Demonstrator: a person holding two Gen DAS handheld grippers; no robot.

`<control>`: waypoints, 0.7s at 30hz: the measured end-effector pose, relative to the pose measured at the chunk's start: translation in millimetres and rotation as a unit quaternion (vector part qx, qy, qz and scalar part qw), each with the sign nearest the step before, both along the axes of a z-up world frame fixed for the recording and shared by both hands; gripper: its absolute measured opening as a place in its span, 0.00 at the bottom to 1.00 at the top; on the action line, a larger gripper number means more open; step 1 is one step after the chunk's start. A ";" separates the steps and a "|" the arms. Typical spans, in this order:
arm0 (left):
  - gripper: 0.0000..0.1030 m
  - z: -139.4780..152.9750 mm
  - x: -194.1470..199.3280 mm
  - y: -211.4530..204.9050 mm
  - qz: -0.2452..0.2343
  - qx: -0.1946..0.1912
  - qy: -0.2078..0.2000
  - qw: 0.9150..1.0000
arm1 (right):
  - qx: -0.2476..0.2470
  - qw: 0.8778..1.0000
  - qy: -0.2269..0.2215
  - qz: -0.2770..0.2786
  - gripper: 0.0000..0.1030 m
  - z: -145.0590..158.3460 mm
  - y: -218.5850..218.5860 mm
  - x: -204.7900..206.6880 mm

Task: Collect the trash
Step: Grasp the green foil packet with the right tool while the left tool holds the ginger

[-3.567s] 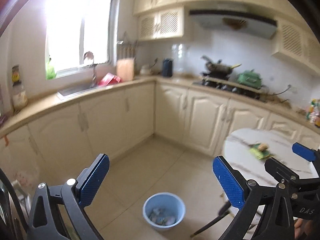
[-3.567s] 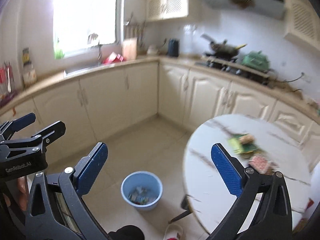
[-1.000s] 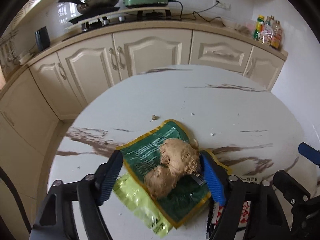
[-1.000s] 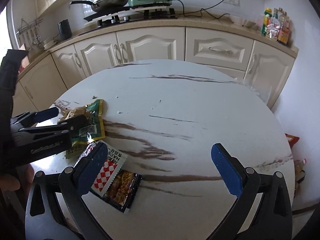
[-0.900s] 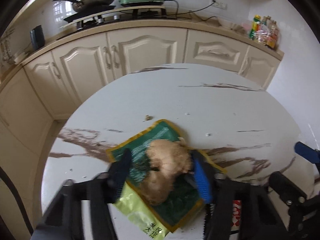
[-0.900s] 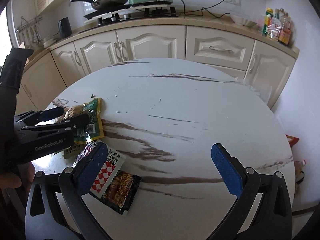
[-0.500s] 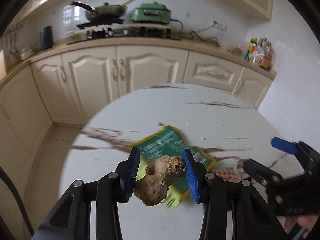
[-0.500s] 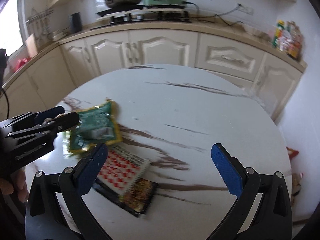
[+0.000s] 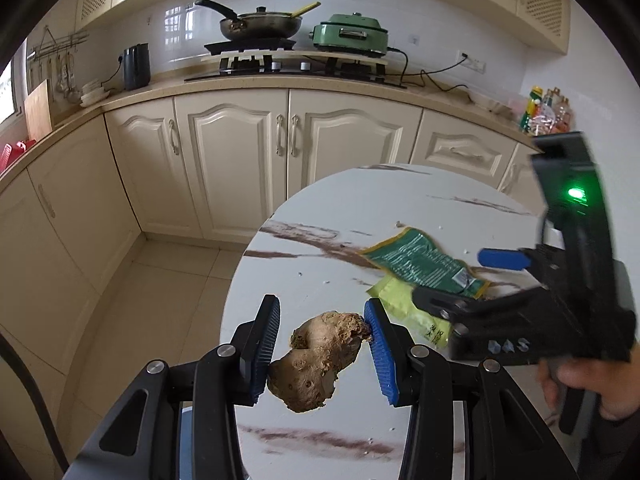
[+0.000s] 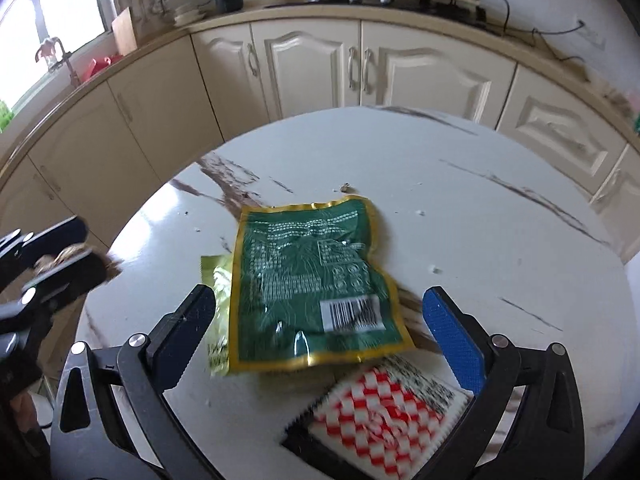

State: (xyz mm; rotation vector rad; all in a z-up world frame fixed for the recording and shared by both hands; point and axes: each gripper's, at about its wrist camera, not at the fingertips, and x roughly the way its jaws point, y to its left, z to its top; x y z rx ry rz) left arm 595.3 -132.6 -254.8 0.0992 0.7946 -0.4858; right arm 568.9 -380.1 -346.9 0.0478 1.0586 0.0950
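My left gripper (image 9: 321,318) is shut on a knobbly brown lump (image 9: 316,364), held in the air over the left edge of the round marble table (image 9: 320,256). In the right wrist view, my right gripper (image 10: 319,296) hovers open just above a green and gold packet (image 10: 312,272) lying flat on the table (image 10: 440,184). A yellow-green wrapper (image 10: 218,280) sticks out from under that packet's left side. A red and white checked packet (image 10: 380,412) lies nearer, under the right finger. The left gripper (image 10: 60,254) with the lump shows at the far left.
Cream cabinets (image 9: 240,168) run behind the table under a counter with a hob, a pan (image 9: 260,26), a green cooker (image 9: 350,36) and a kettle (image 9: 136,66). Tiled floor (image 9: 160,280) lies left of the table. A hand (image 9: 584,384) holds the right gripper.
The left gripper closed on the brown lump, lifted it off the green packet and carried it left to the table's edge. The right gripper moved left and down over the packets.
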 end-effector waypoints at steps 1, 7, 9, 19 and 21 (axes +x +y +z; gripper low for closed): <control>0.39 -0.1 -1.2 0.9 -0.002 -0.002 0.001 1.000 | 0.000 1.000 0.003 0.001 1.00 -4.0 0.6 4.8; 0.39 0.4 -1.8 7.7 -0.008 -0.011 0.007 1.000 | 0.005 1.000 0.010 0.014 0.99 -19.4 -1.2 9.3; 0.39 0.8 -3.0 8.9 -0.008 -0.014 0.008 1.000 | 0.009 1.000 0.006 0.013 0.94 -18.7 -3.6 8.0; 0.39 6.4 -11.9 16.3 -0.008 -0.020 0.012 1.000 | 0.037 0.999 -0.003 0.004 0.65 -10.7 -19.4 -2.1; 0.39 9.0 -14.8 16.4 -0.008 -0.021 0.012 1.000 | 0.032 0.999 -0.002 0.008 0.55 -9.9 -18.7 -3.6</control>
